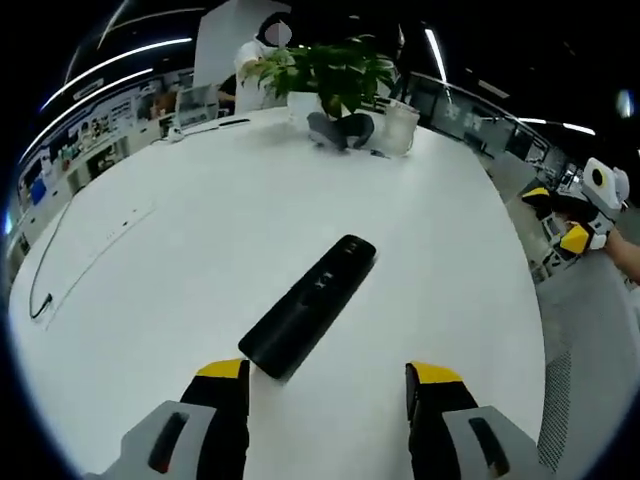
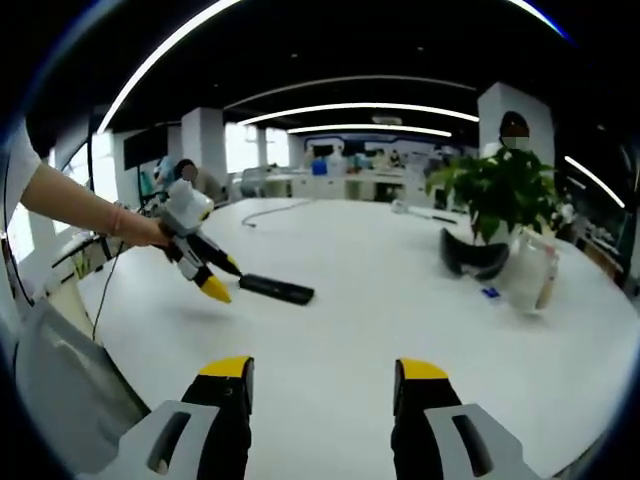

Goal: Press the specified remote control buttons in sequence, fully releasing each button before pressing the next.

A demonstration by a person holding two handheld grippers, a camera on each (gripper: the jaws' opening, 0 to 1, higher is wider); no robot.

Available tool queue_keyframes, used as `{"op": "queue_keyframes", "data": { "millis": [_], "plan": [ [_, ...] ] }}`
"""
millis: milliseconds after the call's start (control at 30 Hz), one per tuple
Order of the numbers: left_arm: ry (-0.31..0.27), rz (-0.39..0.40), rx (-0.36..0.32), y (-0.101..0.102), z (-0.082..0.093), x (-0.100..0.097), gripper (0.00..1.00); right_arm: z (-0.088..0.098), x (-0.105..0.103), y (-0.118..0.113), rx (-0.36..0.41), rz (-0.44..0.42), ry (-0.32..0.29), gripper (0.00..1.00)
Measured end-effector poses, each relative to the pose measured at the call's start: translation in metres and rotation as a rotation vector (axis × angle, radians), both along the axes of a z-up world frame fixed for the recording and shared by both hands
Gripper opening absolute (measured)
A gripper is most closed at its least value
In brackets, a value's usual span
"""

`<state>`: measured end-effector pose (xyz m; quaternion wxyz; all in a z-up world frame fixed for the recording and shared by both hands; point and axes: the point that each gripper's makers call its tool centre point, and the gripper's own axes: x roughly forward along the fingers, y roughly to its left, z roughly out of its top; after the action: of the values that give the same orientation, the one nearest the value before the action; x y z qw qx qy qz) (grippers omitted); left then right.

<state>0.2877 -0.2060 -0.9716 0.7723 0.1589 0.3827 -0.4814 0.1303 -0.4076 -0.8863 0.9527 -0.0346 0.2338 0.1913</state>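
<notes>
A black remote control [image 1: 308, 307] lies flat on the white surface [image 1: 200, 250], set on a slant in the left gripper view, with its near end just ahead of the left gripper [image 1: 327, 395]. That gripper's jaws stand wide apart with nothing between them; their yellow tips hover over the bare surface, the left-hand tip close beside the remote's near end, though whether it touches cannot be told from this angle.

In the right gripper view the remote control [image 2: 276, 289] shows as a thin dark bar farther off on the surface [image 2: 400, 300]. The left gripper [image 2: 212, 282], held by a hand [image 2: 140, 231] that reaches in from the left, points its yellow-tipped jaws down toward the end of the remote; how far they are open is hard to read from here.

The right gripper [image 2: 322, 400] is well away from the remote, its jaws also spread wide and holding nothing, above open white surface. In the left gripper view the right gripper [image 1: 590, 215] shows small at the far right edge, off beyond the rim of the surface.

At the far side of the surface stand a leafy green plant [image 1: 335, 70] in a dark pot and a clear plastic bag [image 2: 530, 272] just beside it. A thin cable [image 1: 60, 260] trails along the surface on the left of the left gripper view. Behind lies an open office with long ceiling lights.
</notes>
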Motion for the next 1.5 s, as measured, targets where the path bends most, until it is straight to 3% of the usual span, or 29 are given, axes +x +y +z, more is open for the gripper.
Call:
{"op": "queue_keyframes", "data": {
  "millis": [333, 533, 567, 667, 767, 1033, 1067, 1233, 1500],
  "plan": [
    [-0.047, -0.106, 0.100, -0.006, -0.008, 0.022, 0.66, -0.003, 0.001, 0.000, -0.010, 0.002, 0.013, 0.53],
    [-0.031, -0.146, 0.134, -0.011, -0.020, 0.026, 0.65, -0.005, 0.001, -0.001, -0.017, 0.002, 0.021, 0.53],
    [-0.061, -0.163, 0.130, -0.014, -0.018, 0.031, 0.64, -0.005, 0.001, -0.001, -0.016, 0.001, 0.022, 0.53],
    [-0.043, -0.143, 0.129, -0.017, -0.017, 0.034, 0.63, -0.005, 0.001, -0.001, -0.015, 0.000, 0.025, 0.52],
    [-0.060, -0.174, 0.143, -0.019, -0.017, 0.033, 0.58, -0.006, 0.001, 0.000, -0.020, 0.008, 0.029, 0.52],
    [-0.073, -0.240, 0.153, -0.025, -0.015, 0.021, 0.27, -0.008, 0.000, 0.001, -0.026, 0.019, 0.035, 0.50],
    [-0.093, -0.245, 0.155, -0.024, -0.014, 0.023, 0.26, -0.008, 0.000, 0.001, -0.026, 0.019, 0.035, 0.50],
    [-0.081, -0.244, 0.144, -0.023, -0.014, 0.023, 0.25, -0.008, 0.000, 0.001, -0.025, 0.018, 0.033, 0.49],
    [-0.070, -0.302, 0.169, -0.023, -0.015, 0.008, 0.23, -0.007, 0.000, 0.001, -0.024, 0.017, 0.030, 0.48]
  ]
}}
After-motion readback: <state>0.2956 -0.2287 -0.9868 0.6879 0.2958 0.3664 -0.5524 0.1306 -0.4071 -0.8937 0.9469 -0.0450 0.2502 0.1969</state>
